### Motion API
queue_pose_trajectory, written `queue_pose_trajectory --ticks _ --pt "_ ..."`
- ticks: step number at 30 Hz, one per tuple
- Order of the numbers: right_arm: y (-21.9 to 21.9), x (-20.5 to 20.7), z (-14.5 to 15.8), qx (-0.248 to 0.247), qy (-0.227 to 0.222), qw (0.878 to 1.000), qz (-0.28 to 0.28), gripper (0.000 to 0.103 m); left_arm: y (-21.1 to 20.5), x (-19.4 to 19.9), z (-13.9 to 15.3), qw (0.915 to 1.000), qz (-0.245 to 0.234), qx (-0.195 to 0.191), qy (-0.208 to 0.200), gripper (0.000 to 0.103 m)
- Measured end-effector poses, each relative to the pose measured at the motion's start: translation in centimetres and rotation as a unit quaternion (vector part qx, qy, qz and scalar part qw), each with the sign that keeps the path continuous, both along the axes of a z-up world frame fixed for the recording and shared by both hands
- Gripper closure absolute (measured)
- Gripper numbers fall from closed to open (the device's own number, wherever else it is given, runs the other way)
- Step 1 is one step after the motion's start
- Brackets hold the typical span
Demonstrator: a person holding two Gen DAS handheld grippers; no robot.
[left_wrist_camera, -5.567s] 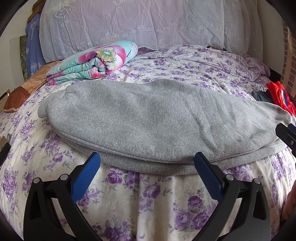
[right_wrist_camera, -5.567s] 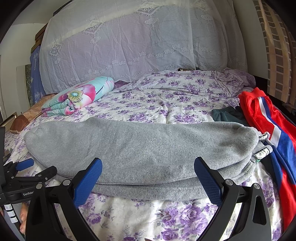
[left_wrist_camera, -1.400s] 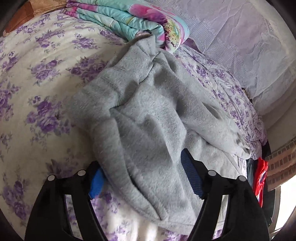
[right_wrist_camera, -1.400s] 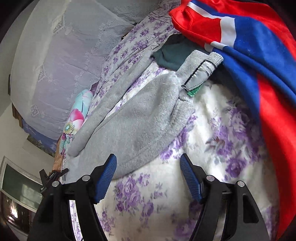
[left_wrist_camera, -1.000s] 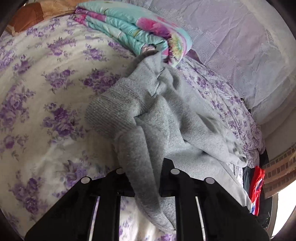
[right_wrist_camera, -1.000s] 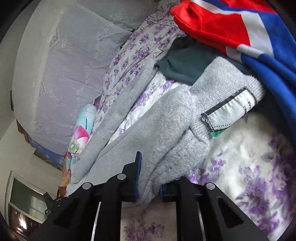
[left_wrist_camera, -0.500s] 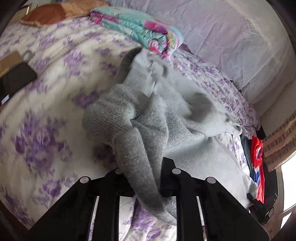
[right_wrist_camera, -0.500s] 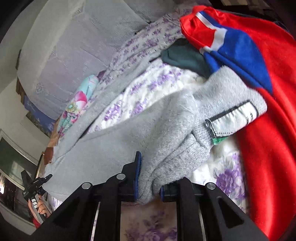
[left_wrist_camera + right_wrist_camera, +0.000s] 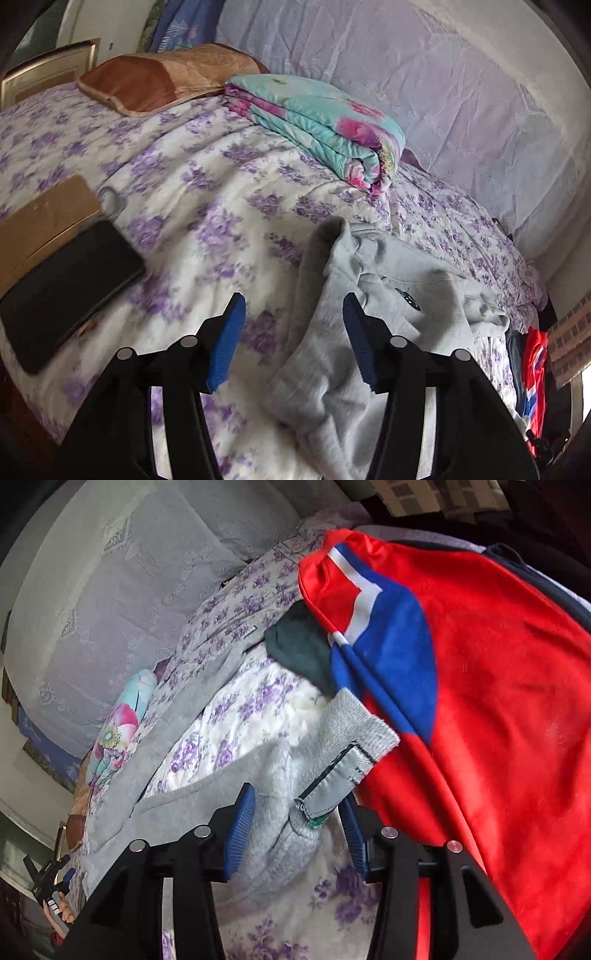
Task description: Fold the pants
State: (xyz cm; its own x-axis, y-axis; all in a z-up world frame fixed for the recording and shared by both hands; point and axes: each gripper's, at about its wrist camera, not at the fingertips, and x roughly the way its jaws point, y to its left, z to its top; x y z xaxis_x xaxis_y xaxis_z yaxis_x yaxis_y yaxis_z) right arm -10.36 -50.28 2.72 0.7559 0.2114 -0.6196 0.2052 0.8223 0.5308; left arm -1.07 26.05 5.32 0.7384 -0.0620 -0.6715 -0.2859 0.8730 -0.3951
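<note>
Both tools have just been opening: half a second ago each was clenched on a bunch of the grey pants, and now the blue pads stand apart. On the left tool [image 9: 293, 334] the pants [image 9: 373, 302] lie loose, a crumpled leg end running between the jaws near the right pad, with no pad pressing on it; that end has dropped onto the bed [image 9: 207, 177]. On the right tool [image 9: 297, 825] the waistband end of the pants [image 9: 280, 775] sits between the spread pads, its grey label facing up, also released.

Taking the pants as the landmark: they stretch across the floral bedspread as a rumpled, doubled strip. Beyond their leg end lies a folded turquoise flowered quilt [image 9: 317, 122], and farther still a brown pillow [image 9: 162, 77]. Well to the left of the leg end, at the bed's edge, a black tablet [image 9: 66, 291] lies on a piece of cardboard [image 9: 44, 218]. Touching the waistband end is a red and blue garment [image 9: 461, 672], with a dark green cloth [image 9: 303, 650] just beyond, tucked under it
</note>
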Motion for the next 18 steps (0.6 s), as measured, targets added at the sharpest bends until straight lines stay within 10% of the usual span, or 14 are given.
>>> queue_pose_trajectory --ticks 4,9,18 --pt "-1.2 -0.1 2.7 -0.052 -0.034 0.997 -0.056 0.045 -1.4 7.3 -1.6 0.9981 -0.007 0.031 0.053 0.045" --pt "-3.0 -1.1 4.1 -0.111 -0.044 0.985 -0.127 0.042 -1.1 12.4 -5.3 0.9914 -0.020 -0.020 0.128 0.045" --pt "4.6 13.5 1.5 -0.015 -0.007 0.999 0.038 0.037 -1.2 13.2 -5.4 0.9945 -0.014 -0.022 0.101 0.074"
